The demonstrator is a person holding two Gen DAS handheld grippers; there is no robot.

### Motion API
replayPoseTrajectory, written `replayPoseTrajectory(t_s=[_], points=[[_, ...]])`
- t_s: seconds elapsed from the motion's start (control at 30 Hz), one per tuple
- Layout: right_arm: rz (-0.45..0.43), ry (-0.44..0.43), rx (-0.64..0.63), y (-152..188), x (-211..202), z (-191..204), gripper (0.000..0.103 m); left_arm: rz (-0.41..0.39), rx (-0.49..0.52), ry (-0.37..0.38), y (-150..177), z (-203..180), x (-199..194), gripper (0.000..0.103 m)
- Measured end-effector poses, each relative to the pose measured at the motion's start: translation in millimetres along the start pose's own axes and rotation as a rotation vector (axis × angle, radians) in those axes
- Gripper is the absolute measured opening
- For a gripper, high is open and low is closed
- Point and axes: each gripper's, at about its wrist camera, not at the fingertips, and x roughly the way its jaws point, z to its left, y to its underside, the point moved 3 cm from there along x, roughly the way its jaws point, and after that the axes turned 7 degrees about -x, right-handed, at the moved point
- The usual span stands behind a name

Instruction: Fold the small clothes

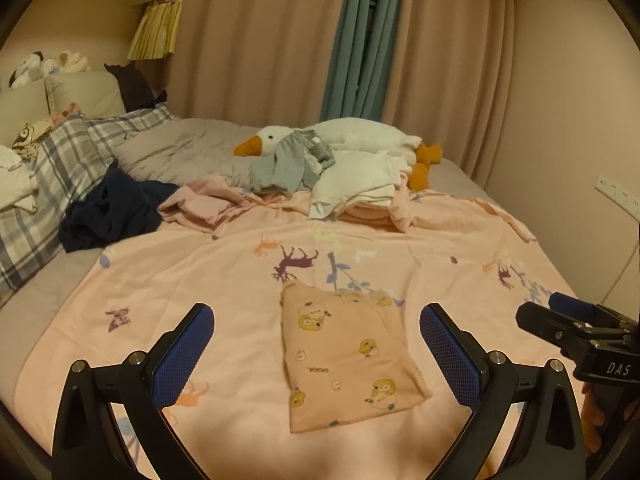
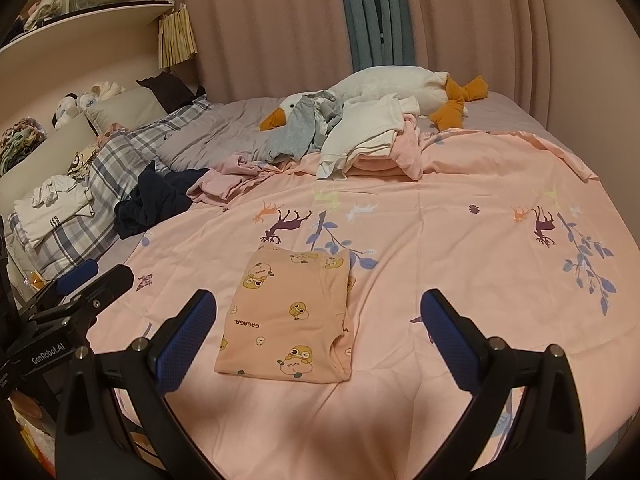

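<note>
The small peach garment [image 1: 344, 356] with the duck print lies flat on the pink bedsheet [image 1: 200, 272], folded into a neat rectangle, in the lower centre of both views. Its long axis runs from the bottom of the frame toward the top, so away from the person and toward the pile of unfolded clothes [image 1: 320, 168] near the plush goose [image 1: 348, 136] in the upper centre.

The left gripper [image 1: 316, 356] is released, its blue pads wide apart, and it holds nothing; the garment appears between its two fingers, slightly toward the right one. The right gripper [image 2: 320, 344] is also spread wide and empty. In its view the garment sits more toward the left finger (so the piece lies between the two grippers, a little ahead of both).

I judge this piece finished or nearly so. Neither gripper is clearly nearer to it. The next move probably goes forward, to the pile in the upper part of the frame.
</note>
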Motion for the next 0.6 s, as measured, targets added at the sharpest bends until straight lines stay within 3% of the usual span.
replayPoseTrajectory(t_s=[0.6], points=[[0.006, 0.017, 0.002, 0.2, -0.3, -1.8, 0.102, 0.002, -0.014, 0.023, -0.7, -3.6, -2.7, 0.102]])
